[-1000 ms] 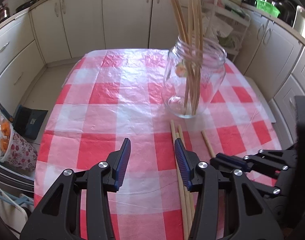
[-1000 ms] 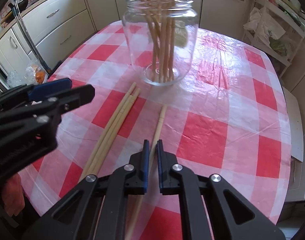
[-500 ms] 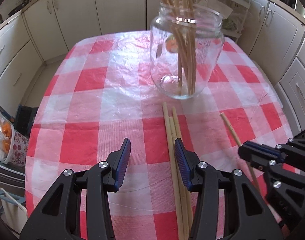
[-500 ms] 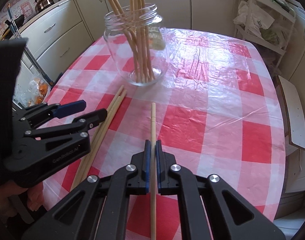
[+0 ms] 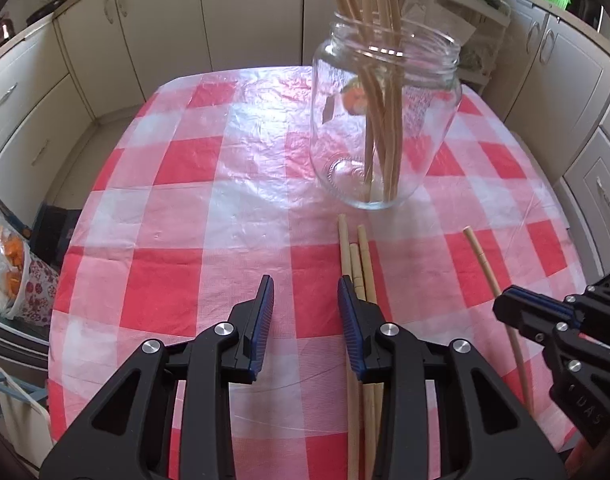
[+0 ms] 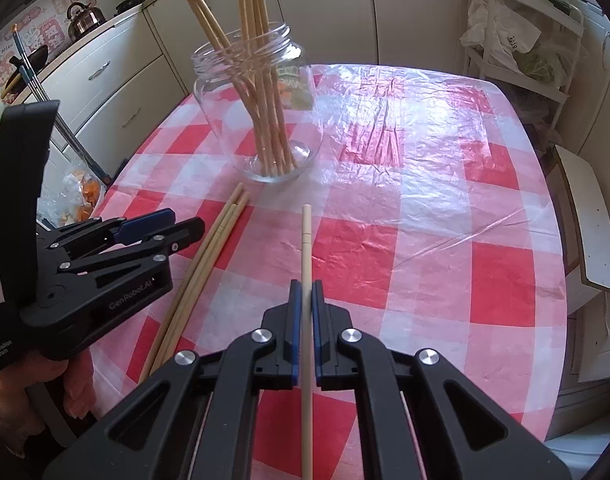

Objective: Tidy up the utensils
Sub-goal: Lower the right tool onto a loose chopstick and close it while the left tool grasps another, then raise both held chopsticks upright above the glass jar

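Note:
A clear glass jar (image 5: 385, 120) (image 6: 261, 112) stands on the red-and-white checked table and holds several wooden chopsticks upright. Three loose chopsticks (image 5: 359, 264) (image 6: 209, 252) lie side by side on the cloth in front of the jar. My right gripper (image 6: 305, 292) is shut on a single chopstick (image 6: 306, 240), which points toward the jar; this chopstick also shows in the left wrist view (image 5: 489, 272). My left gripper (image 5: 305, 300) is open and empty, just left of the three loose chopsticks. The right gripper shows at the right edge of the left wrist view (image 5: 509, 304).
The table (image 6: 445, 240) has a plastic-covered checked cloth. Cream kitchen cabinets (image 5: 165, 28) surround it. A wire rack with bags (image 6: 517, 48) stands at the back right. A bag of orange items (image 5: 9, 268) sits on the floor at the left.
My right gripper has closed on the single chopstick and lifted it, drawing back from the jar. My left gripper stays open and has shifted slightly beside the three loose chopsticks.

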